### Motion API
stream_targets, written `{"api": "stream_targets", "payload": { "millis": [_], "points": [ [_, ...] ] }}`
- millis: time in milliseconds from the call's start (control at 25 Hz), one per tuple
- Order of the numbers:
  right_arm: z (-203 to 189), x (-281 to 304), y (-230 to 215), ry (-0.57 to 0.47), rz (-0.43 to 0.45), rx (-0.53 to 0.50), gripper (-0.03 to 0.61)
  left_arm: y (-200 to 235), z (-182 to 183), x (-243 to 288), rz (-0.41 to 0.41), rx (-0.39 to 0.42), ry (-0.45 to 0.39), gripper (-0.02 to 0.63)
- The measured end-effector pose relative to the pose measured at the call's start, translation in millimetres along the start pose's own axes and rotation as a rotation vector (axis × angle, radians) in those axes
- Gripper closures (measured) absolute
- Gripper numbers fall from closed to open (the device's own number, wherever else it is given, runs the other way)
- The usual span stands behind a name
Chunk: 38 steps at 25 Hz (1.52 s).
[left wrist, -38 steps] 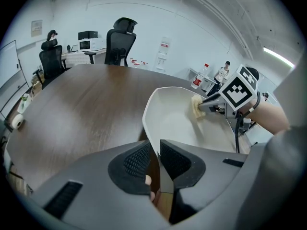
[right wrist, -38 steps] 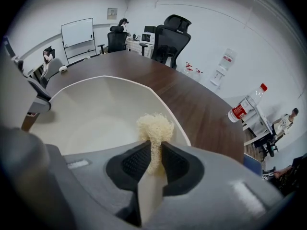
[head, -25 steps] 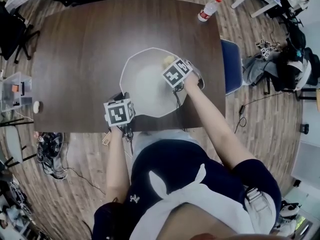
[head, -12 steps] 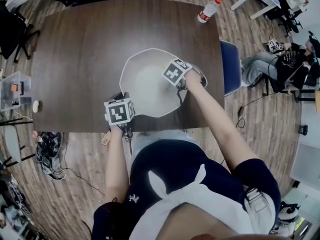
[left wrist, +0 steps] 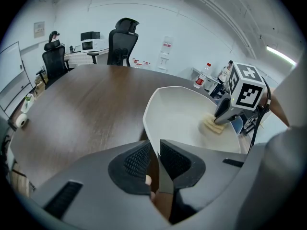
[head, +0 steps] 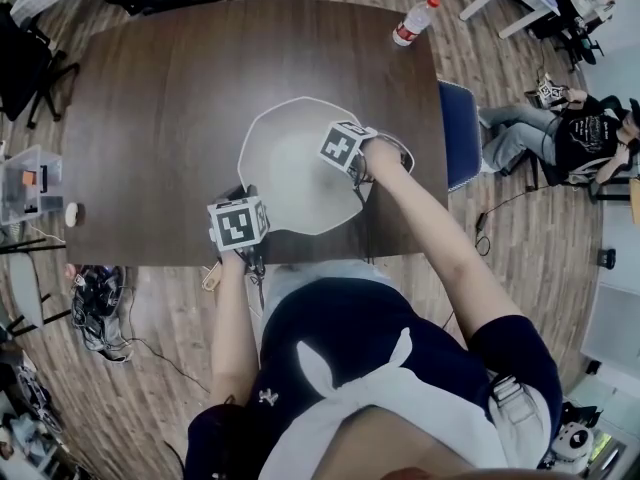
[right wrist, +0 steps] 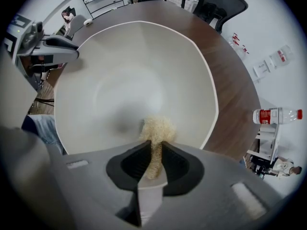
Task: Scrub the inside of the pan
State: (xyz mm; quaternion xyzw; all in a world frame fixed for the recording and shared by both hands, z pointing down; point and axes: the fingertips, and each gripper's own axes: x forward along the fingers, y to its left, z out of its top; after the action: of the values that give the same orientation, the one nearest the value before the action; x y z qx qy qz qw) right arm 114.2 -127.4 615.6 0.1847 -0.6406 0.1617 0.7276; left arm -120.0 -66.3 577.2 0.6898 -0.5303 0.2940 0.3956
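A wide white pan [head: 285, 173] rests near the front edge of the dark wooden table [head: 160, 98]. My left gripper [head: 245, 196] is shut on the pan's near rim [left wrist: 146, 123], and the thin white edge runs between its pads [left wrist: 136, 161]. Inside the pan, my right gripper [head: 338, 140] is shut on a tan scrubbing sponge [right wrist: 156, 131]. The sponge presses on the pan's right inner wall [right wrist: 134, 71]. From the left gripper view the sponge [left wrist: 212, 125] shows under the right gripper [left wrist: 224, 115]. In the head view the marker cube hides it.
A plastic water bottle with a red cap [head: 415, 18] lies at the table's far right corner. A blue chair [head: 462, 133] stands at the right edge. A clear box [head: 30, 183] sits off the left side. People sit at the far right of the room.
The right gripper has slid the sponge from the pan's far right rim a little left and inward. The cube now covers the sponge in the head view. The left gripper has kept still.
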Motion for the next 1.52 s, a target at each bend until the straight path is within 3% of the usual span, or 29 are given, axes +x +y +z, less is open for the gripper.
{"api": "stream_targets", "payload": {
  "millis": [320,480,680,1000,1520],
  "points": [
    [-13.6,7.9,19.2,0.107,0.065,0.033,0.515,0.6,-1.8,0.5,-0.007,-0.001,0.007,0.546],
    [-14.6,11.9,22.6,0.121,0.072,-0.014,0.515,-2.2,-3.8,0.0,0.002,0.005,0.009,0.546],
    [-23.4,11.5,41.0,0.174,0.140,0.013,0.515,0.5,-3.1,3.4,0.006,-0.002,0.009,0.546],
    [-26.2,15.1,69.8,0.185,0.251,-0.011,0.515,1.1,-3.6,3.1,0.019,-0.004,0.009,0.546],
    [-25.9,4.3,107.8,0.186,0.360,-0.067,0.517,0.4,-0.9,3.6,0.020,-0.014,0.006,0.546]
  ]
}}
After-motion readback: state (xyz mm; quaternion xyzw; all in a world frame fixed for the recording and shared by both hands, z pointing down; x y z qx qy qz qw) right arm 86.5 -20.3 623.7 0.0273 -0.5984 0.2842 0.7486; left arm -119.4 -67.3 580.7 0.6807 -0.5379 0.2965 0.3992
